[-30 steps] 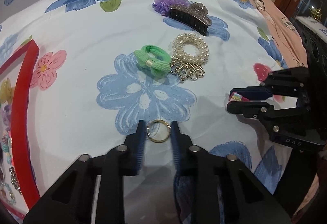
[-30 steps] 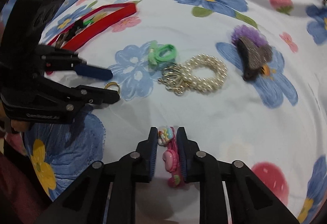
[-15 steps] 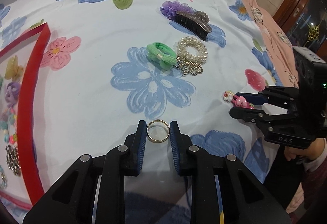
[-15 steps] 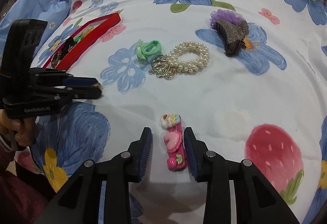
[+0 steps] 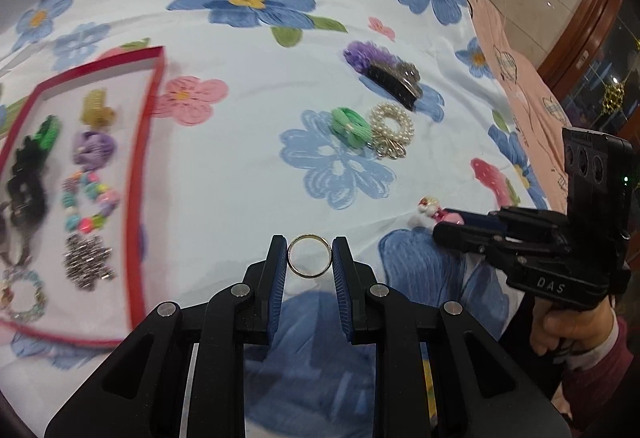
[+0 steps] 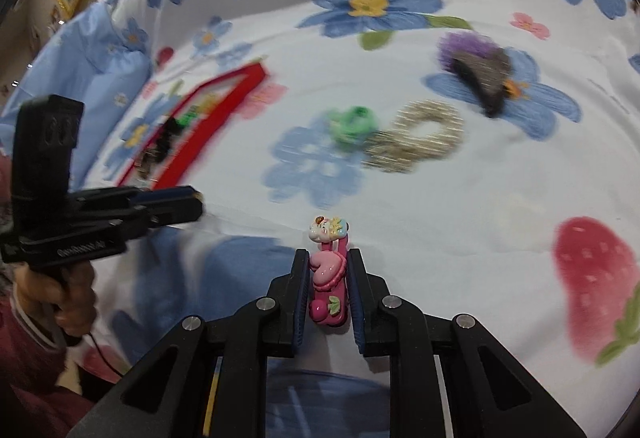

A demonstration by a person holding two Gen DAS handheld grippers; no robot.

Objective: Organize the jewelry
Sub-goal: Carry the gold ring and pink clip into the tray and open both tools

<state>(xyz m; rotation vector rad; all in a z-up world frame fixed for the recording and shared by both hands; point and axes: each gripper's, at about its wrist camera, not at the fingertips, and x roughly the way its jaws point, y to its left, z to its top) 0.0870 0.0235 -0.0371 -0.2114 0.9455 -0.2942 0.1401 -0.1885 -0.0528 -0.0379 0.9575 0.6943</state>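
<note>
The gold ring [image 5: 309, 256] is thin polished metal with a bright shine; the left tool [image 5: 309, 258] is matt black plastic with ribbed blue pads [image 5: 277, 290] and small steel pins; the right tool [image 6: 328, 280] has the same finish; the pink hair clip [image 6: 327, 288] is glossy moulded plastic; the printed bed sheet [image 5: 240, 166] is soft matt cloth, lightly creased; the pearl bracelet [image 5: 390, 126] has lustrous beads; the red tray [image 5: 138, 174] has a smooth rim.
</note>
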